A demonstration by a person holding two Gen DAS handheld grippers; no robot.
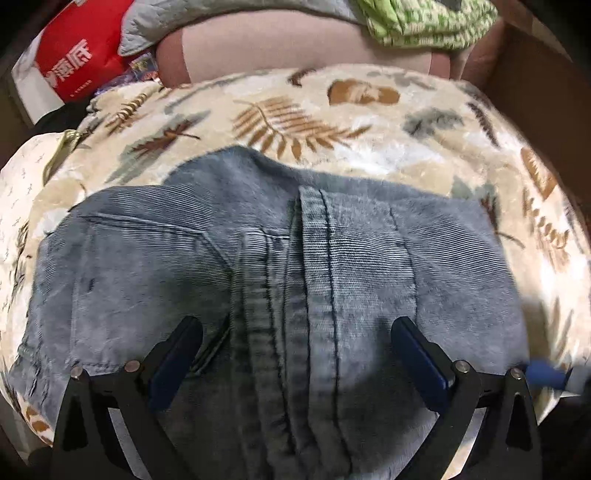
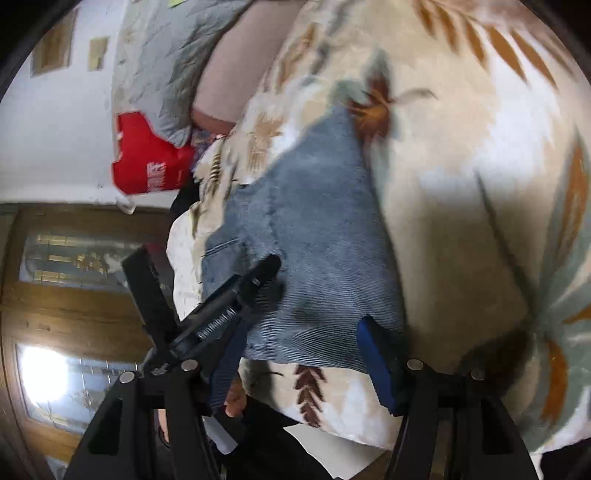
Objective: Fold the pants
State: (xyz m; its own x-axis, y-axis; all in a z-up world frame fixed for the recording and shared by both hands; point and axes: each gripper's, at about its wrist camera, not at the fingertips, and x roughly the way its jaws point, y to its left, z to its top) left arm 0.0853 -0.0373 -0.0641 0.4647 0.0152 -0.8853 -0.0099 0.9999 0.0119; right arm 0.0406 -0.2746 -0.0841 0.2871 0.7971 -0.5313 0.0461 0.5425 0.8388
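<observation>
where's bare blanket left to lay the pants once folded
Free: the leaf-print blanket beyond the pants, up to the pink cushion, and its right side. Crowded: far left corner, with the red bag and grey quilt.

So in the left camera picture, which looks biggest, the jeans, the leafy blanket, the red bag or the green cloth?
1. Jeans, though they lie nearest the camera, so they may only look biggest.
2. Leafy blanket, partly hidden under the jeans, so it is probably bigger really.
3. Green cloth and red bag look about alike; both are cut off.
</observation>
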